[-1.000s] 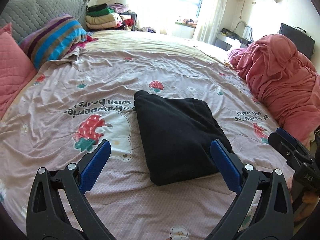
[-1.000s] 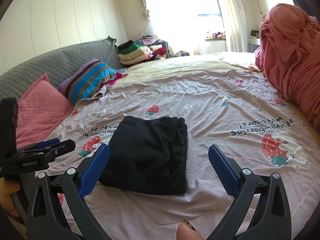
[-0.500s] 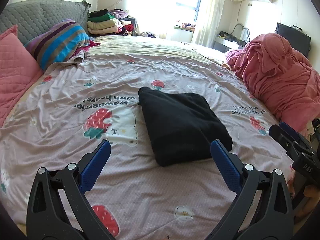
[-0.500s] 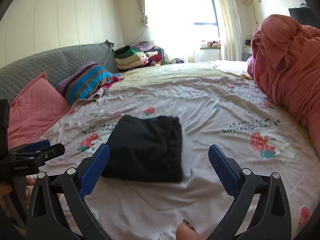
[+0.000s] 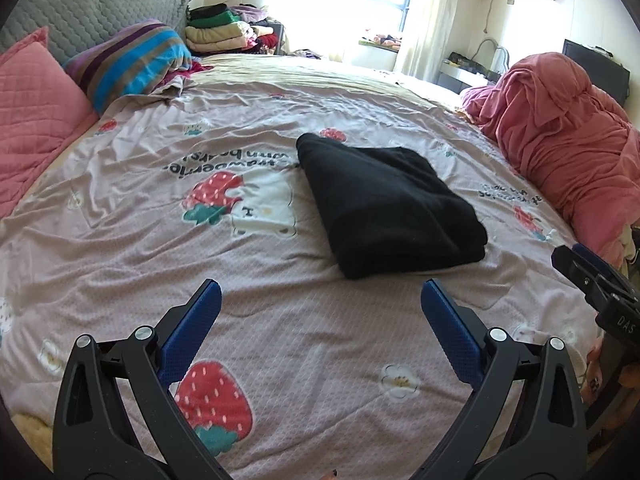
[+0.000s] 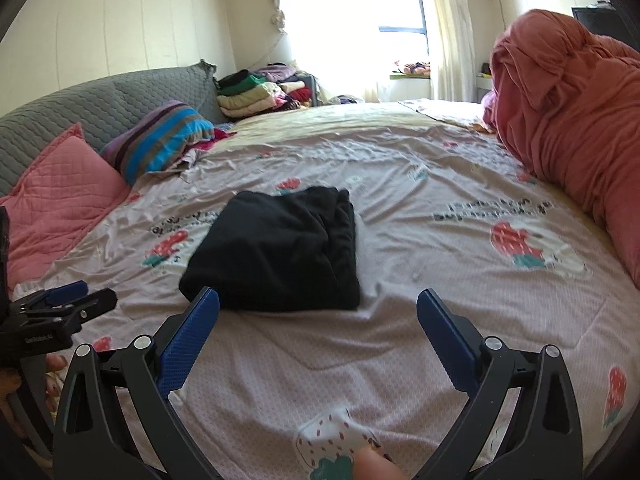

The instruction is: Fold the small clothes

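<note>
A folded black garment (image 5: 384, 204) lies flat on the pink strawberry-print bedsheet (image 5: 280, 344); the right wrist view shows it as a neat rectangle (image 6: 280, 248). My left gripper (image 5: 320, 300) is open, held above the sheet short of the garment's near edge, nothing between its blue pads. My right gripper (image 6: 318, 308) is open too, just before the garment's near edge, its left pad overlapping the cloth's corner in the picture. Each gripper shows in the other's view: the right one (image 5: 592, 276) at the right edge, the left one (image 6: 68, 304) at the left edge.
A heaped salmon-red blanket (image 5: 560, 136) fills the bed's right side. A pink quilted pillow (image 5: 36, 112) and a striped pillow (image 5: 132, 60) lie at the left by the grey headboard. Folded clothes (image 5: 224, 32) are stacked at the far end near the window.
Both grippers have drawn back toward me from the black garment, which now looks smaller and farther off. The garment itself has not moved. Both stayed open.
</note>
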`<state>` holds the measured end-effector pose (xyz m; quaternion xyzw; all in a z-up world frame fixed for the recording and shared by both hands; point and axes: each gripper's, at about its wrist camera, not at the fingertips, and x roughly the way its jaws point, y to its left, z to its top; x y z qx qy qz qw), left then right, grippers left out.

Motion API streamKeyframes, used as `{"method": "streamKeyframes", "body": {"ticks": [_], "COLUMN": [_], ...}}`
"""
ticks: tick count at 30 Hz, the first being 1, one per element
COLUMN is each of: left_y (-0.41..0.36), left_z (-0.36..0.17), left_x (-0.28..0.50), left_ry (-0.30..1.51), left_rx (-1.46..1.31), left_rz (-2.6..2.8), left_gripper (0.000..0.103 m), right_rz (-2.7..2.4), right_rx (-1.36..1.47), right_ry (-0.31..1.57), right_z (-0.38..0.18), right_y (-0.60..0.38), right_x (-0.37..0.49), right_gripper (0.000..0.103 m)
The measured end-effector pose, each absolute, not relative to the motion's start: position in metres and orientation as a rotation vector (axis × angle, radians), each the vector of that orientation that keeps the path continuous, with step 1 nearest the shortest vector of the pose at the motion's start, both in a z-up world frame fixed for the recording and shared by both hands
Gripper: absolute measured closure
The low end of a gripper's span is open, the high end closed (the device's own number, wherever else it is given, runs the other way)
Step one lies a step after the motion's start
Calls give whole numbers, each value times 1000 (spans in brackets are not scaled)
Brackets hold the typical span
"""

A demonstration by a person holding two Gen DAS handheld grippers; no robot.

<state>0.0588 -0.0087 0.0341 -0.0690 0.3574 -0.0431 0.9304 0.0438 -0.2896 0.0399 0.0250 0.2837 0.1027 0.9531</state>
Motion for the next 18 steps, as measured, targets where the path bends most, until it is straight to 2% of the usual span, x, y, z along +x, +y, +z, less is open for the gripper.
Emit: {"method": "streamKeyframes", "body": {"ticks": [18], "left_y": [-8], "left_z": [11], "left_x": [53], "left_ry": [773], "left_rx": [-147], "left_rz": [-73], "left_gripper": [9], "right_rz": [173], "right_rx": [8], "right_ry": [665], "right_z": [-6], "right_y": [-276], "right_x": [42], "right_gripper": [4]}}
